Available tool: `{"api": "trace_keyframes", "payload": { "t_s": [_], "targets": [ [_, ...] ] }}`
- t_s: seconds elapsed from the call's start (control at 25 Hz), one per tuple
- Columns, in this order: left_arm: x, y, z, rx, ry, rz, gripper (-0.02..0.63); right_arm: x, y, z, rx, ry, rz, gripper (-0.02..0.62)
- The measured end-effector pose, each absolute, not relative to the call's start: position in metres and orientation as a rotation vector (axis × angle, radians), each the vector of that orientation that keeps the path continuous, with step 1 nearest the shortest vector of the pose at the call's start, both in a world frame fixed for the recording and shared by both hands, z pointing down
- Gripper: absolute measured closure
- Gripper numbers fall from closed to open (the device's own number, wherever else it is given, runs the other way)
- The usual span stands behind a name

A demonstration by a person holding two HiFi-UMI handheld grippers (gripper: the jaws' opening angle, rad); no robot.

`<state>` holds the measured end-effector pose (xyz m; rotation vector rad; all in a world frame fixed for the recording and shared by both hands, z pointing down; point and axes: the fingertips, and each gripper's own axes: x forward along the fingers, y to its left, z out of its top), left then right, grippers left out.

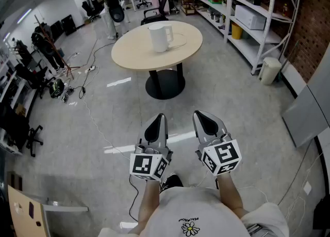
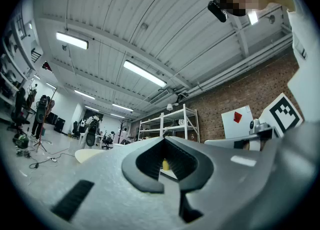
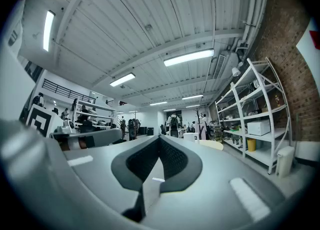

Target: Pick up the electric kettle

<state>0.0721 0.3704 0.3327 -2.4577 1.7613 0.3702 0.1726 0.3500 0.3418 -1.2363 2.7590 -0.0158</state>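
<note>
Head view: white electric kettle (image 1: 160, 36) upright near centre of round desk (image 1: 129, 55), well apart from you. Your left hand-held gripper (image 1: 159, 122) and right hand-held gripper (image 1: 202, 120) side by side above floor (image 1: 93, 127), pointing toward desk.
Left gripper view: your jaws pressed together, nothing between.
Right gripper view: jaws likewise together, empty.

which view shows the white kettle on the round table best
The head view: the kettle stands whole on the round table, handle visible. The right gripper view gives at most a tiny white speck there; the left gripper view shows only the table's edge.
</note>
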Motion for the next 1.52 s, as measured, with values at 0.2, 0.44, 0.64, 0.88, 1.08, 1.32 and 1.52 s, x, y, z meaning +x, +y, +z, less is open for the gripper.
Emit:
{"api": "trace_keyframes", "payload": {
  "t_s": [0.2,0.44,0.64,0.88,1.08,1.32,1.52],
  "targets": [
    [0.067,0.372,0.331,-2.443,1.788,0.393,0.606,0.176,0.349,0.344,-1.241,2.766,-0.016,0.591],
    [0.064,0.375,0.335,-2.442,1.821,0.399,0.606,0.181,0.347,0.349,-1.244,2.770,-0.033,0.591],
    [0.065,0.380,0.338,-2.441,1.814,0.339,0.606,0.178,0.345,0.352,-1.207,2.757,-0.082,0.592],
    [0.048,0.379,0.340,-2.423,1.849,0.334,0.606,0.167,0.345,0.355,-1.196,2.767,-0.087,0.591],
    [0.049,0.374,0.351,-2.426,1.881,0.343,0.606,0.173,0.329,0.366,-1.208,2.756,-0.131,0.591],
    [0.011,0.349,0.370,-2.428,1.967,0.377,0.606,0.142,0.301,0.379,-1.162,2.802,-0.182,0.591],
    [-0.007,0.277,0.381,-2.426,1.973,0.395,0.606,0.120,0.232,0.382,-1.128,2.838,-0.147,0.591]
  ]
}}
